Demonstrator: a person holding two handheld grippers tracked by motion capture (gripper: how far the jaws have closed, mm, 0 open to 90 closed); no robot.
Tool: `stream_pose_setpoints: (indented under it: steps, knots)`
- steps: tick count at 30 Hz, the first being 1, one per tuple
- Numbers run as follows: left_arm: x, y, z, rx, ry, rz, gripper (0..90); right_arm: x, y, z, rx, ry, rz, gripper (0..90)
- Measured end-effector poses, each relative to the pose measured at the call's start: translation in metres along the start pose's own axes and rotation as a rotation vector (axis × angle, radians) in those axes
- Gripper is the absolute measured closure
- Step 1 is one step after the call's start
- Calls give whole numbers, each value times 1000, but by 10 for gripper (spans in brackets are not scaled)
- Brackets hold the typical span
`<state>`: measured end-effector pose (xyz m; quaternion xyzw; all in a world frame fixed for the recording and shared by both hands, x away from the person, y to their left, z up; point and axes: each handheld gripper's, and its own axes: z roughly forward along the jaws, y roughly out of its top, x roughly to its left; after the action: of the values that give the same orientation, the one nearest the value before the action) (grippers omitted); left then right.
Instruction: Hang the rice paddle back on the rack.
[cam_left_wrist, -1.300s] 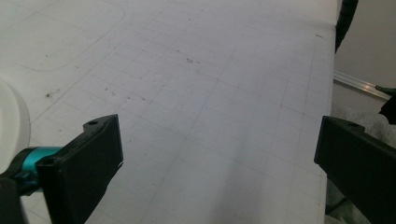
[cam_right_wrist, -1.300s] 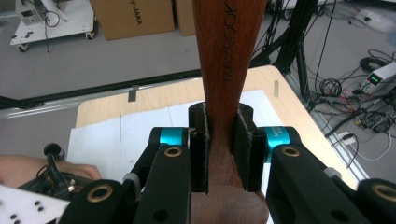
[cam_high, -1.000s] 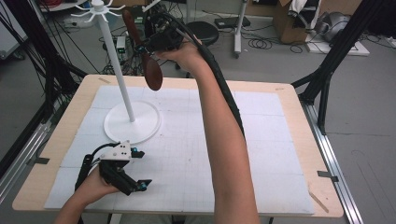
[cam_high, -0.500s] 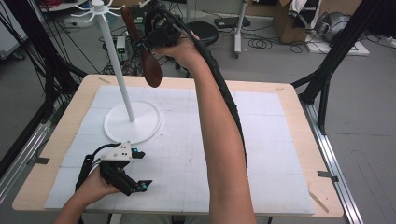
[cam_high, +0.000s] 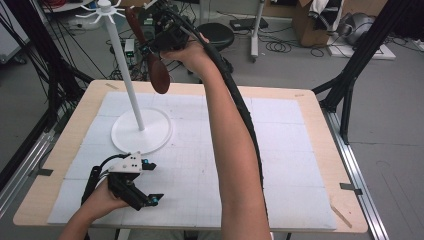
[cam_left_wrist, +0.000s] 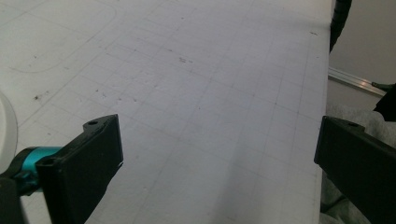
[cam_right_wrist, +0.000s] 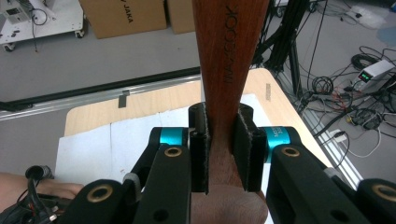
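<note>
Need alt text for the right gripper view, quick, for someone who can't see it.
The right gripper is clamped on the handle of a dark wooden spoon, its two black jaws pressing it from both sides. Beyond it lie the table with its white mat, grey floor, cardboard boxes and cables.

- Right arm (cam_high: 227, 150) stretched long, up and away over the table, wrist bent at the far end.
- Right gripper (cam_high: 159, 46) raised high at the far side, jaws clamped tight on a wooden spoon (cam_right_wrist: 229, 65), pads pressing both faces of the handle.
- Left hand (cam_high: 100, 200) low at the near left edge, forearm barely in.
- Left gripper (cam_high: 147, 182) resting close above the surface, jaws spread wide, nothing between them.
</note>
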<state>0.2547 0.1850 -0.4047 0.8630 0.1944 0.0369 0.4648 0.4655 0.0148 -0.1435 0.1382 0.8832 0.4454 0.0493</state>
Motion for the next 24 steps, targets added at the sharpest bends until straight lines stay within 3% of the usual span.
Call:
stream_pose_setpoints:
  steps: [16,21,24]
  knots:
    - [-1,0,0,3,-4,6,17,5,2,12,15,-17,-7,770]
    - [-2,0,0,4,-2,5,17,6,1,13,8,-41,7,608]
    - [-2,0,1,8,-3,8,17,7,-1,11,18,-57,1,558]
